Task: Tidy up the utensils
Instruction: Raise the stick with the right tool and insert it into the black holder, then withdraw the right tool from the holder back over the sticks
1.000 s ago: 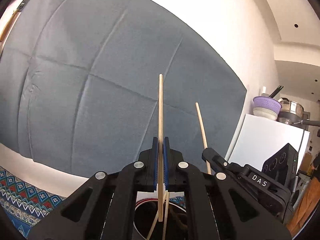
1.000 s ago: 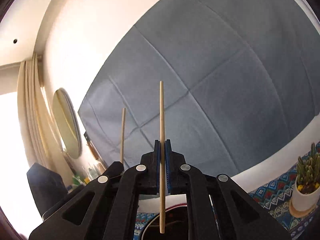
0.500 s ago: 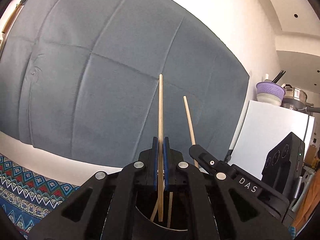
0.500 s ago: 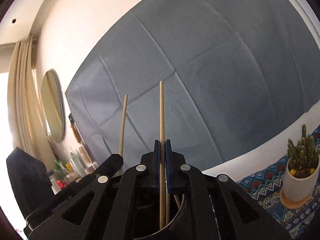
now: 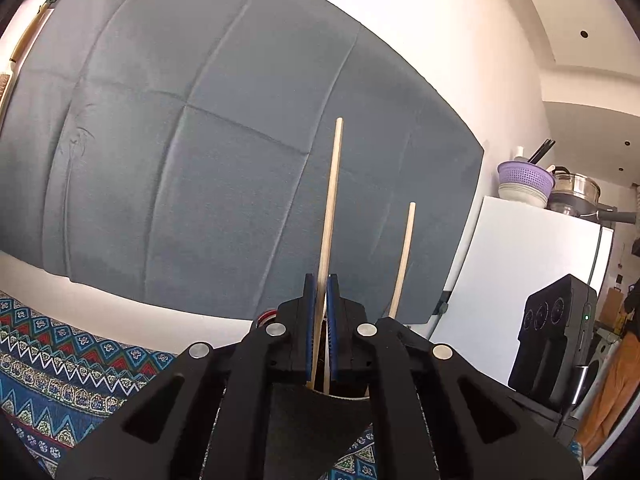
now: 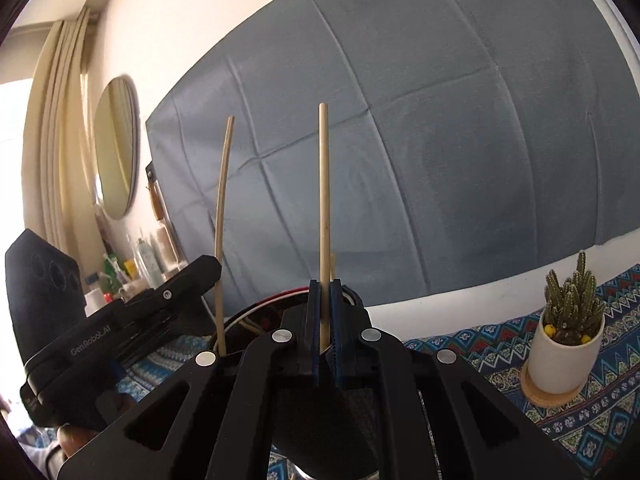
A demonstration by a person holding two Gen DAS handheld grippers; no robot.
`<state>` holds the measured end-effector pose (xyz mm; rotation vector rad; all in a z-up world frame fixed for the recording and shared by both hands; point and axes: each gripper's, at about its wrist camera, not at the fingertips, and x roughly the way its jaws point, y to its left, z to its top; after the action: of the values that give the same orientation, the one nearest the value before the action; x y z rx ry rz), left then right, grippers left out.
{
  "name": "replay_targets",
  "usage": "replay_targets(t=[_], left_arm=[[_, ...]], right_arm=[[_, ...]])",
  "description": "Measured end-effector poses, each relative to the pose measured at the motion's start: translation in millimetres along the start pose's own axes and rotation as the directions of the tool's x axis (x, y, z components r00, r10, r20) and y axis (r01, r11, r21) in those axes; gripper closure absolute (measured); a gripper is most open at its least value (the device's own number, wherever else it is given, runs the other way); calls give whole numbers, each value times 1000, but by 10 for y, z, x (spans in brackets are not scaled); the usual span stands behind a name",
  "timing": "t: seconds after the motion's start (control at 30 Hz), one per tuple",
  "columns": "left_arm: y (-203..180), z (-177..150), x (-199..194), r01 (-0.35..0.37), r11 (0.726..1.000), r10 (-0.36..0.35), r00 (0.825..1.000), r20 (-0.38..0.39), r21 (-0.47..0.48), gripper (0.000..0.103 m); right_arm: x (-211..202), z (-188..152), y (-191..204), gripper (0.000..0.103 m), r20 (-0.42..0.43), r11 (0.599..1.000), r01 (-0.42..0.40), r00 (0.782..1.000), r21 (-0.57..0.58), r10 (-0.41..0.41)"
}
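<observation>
Each gripper holds one wooden chopstick upright. My left gripper [image 5: 319,280] is shut on a chopstick [image 5: 330,208] that leans slightly right; its lower end goes down into a dark utensil holder [image 5: 320,420] under the fingers. My right gripper [image 6: 325,284] is shut on a chopstick [image 6: 323,184] standing straight, its lower end in the same dark holder [image 6: 324,432]. The other gripper's chopstick shows beside each: in the left wrist view [image 5: 403,256], and in the right wrist view [image 6: 222,216], with the left gripper's body [image 6: 120,332] at the left.
A grey-blue cloth [image 5: 200,160] hangs on the white wall. A patterned blue tablecloth [image 5: 60,360] covers the table. A potted cactus [image 6: 568,320] stands at the right. A white fridge [image 5: 520,280] with bowls is far right. A black device [image 5: 552,344] sits beside it.
Both grippers have lowered, sinking the chopsticks' lower ends into the holder. The left chopstick now leans right and the jaws look slightly looser around both sticks.
</observation>
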<state>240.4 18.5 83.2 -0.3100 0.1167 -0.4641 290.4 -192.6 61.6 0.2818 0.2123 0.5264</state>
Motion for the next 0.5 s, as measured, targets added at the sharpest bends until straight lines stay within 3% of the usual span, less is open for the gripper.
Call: replay_targets(t=[0.13, 0.33, 0.37, 0.47, 0.5], left_arm=[[-37, -3, -51, -18, 999, 18, 1000, -16, 45, 97], [60, -32, -167, -12, 999, 12, 1000, -17, 35, 97], [96, -34, -176, -16, 1000, 17, 1000, -23, 23, 97], [215, -18, -210, -17, 999, 16, 999, -36, -34, 90], [253, -12, -227, -24, 999, 22, 999, -40, -48, 83]], right_arm=[[-61, -11, 82, 95, -22, 1000, 1, 1000, -19, -2], [-165, -45, 269, 92, -40, 997, -6, 999, -77, 3], [-181, -55, 280, 89, -44, 997, -8, 999, -77, 4], [-237, -73, 314, 62, -58, 996, -8, 998, -89, 3], [-265, -72, 317, 54, -58, 995, -9, 998, -95, 4]])
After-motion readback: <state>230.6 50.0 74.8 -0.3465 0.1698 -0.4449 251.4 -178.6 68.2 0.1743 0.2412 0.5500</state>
